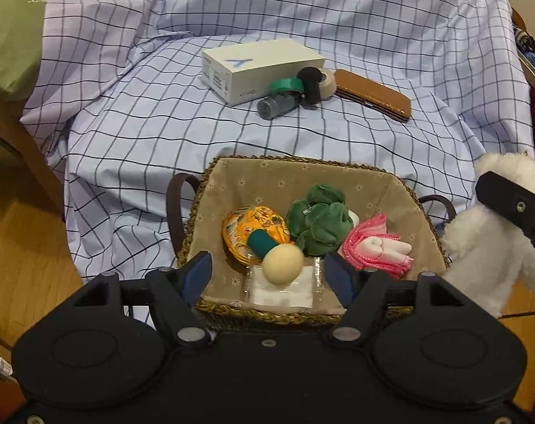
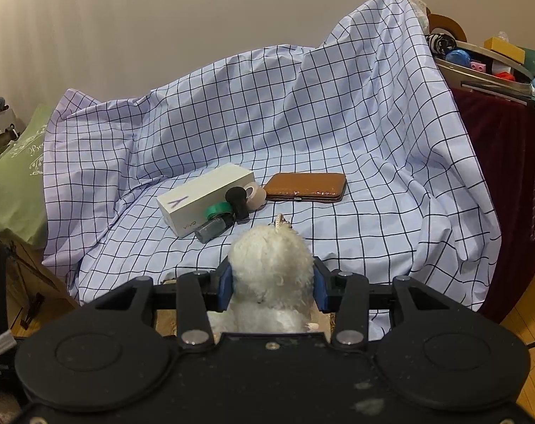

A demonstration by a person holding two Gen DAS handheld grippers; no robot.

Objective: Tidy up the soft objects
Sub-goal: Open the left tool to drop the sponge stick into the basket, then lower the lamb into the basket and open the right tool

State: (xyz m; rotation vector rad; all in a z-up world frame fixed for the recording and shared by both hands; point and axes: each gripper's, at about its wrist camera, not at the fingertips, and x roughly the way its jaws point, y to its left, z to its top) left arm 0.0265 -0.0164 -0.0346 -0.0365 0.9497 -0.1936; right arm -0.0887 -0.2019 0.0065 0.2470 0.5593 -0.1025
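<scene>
A woven basket with a floral lining stands on the checked sheet. It holds an orange pouch, a green plush, a pink and white cloth, a cream ball with a teal cap and a clear packet. My left gripper is open and empty above the basket's near edge. My right gripper is shut on a fluffy white plush toy. The toy also shows in the left wrist view, just right of the basket.
On the sheet behind lie a white phone box, a green tape roll, a grey bottle, a black brush, a beige tape roll and a brown leather case. A green pillow lies left; a cluttered shelf stands right.
</scene>
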